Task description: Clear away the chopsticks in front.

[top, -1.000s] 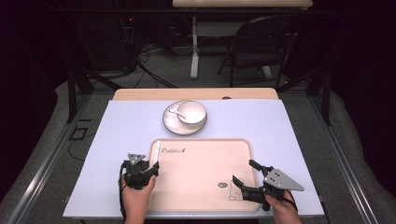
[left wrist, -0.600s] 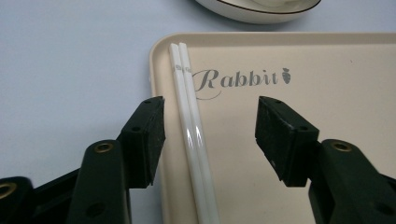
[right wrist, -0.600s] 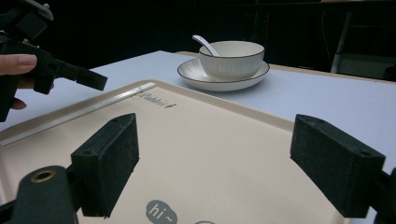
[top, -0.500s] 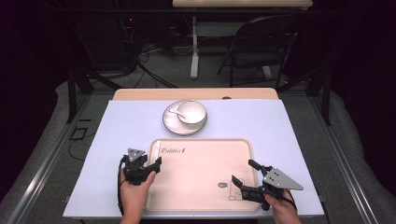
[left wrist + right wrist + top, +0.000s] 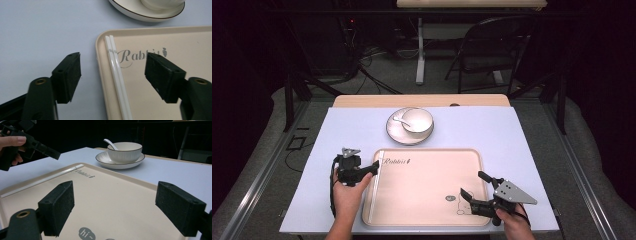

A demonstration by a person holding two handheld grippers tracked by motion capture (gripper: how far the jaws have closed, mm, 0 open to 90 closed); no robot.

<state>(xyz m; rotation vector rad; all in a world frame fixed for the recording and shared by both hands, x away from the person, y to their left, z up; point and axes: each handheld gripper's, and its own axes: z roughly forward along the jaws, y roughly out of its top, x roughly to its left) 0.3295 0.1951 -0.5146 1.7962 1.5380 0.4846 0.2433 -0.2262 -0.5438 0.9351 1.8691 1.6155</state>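
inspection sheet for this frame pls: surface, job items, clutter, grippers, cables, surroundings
Surface: pale blue mat over a wooden table.
Job's things: beige tray on the mat; two white chopsticks lie side by side inside its left rim.
Clutter: bowl with a spoon, standing on a plate behind the tray.
Grippers: left gripper open, jaws have just been opening, straddling the chopsticks without touching; right gripper open over the tray, nothing between its fingers.
Cables: black cable trails from the left gripper.
Surroundings: dark room, folding chair, floor cables.
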